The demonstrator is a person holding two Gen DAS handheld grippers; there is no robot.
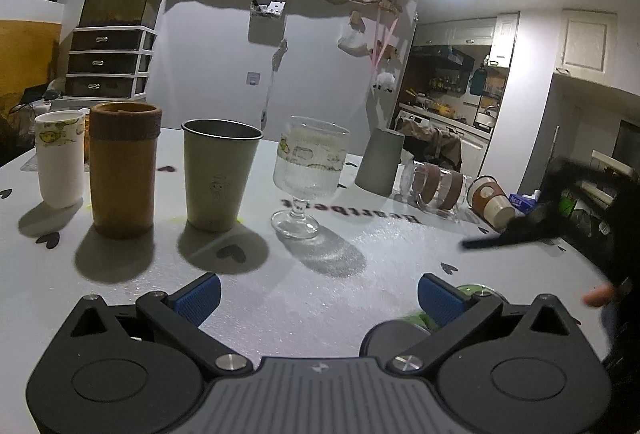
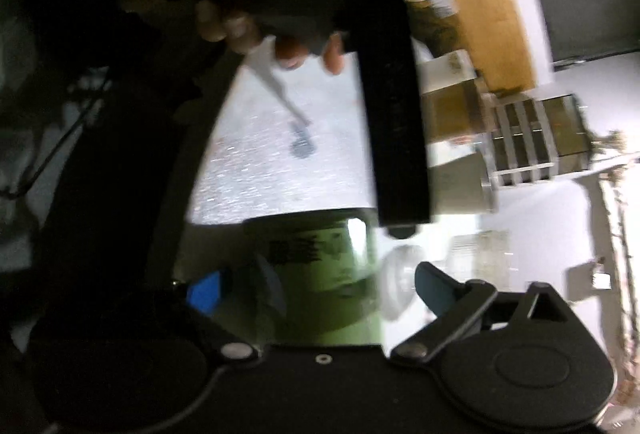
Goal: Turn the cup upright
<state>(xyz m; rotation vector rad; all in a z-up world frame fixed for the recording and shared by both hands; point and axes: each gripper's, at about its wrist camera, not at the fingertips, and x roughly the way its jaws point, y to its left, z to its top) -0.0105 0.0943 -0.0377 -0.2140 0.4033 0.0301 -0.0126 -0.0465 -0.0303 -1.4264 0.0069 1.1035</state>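
In the left wrist view my left gripper point(image 1: 318, 292) is open and empty, low over the white table point(image 1: 320, 266). A green cup point(image 1: 424, 322) with a dark base lies on its side just under its right finger. In the right wrist view, rolled sideways and blurred, my right gripper point(image 2: 316, 286) has its blue pads either side of the green cup point(image 2: 320, 274); contact is unclear. The right gripper also shows as a dark blur in the left wrist view point(image 1: 532, 222), at the right.
Upright in a row stand a white mug point(image 1: 60, 158), a brown cup point(image 1: 122, 170), a metal cup point(image 1: 218, 174), a stemmed glass point(image 1: 306, 178) and a grey cup point(image 1: 380, 162). A glass cup point(image 1: 438, 186) and a paper cup point(image 1: 492, 202) lie on their sides at right.
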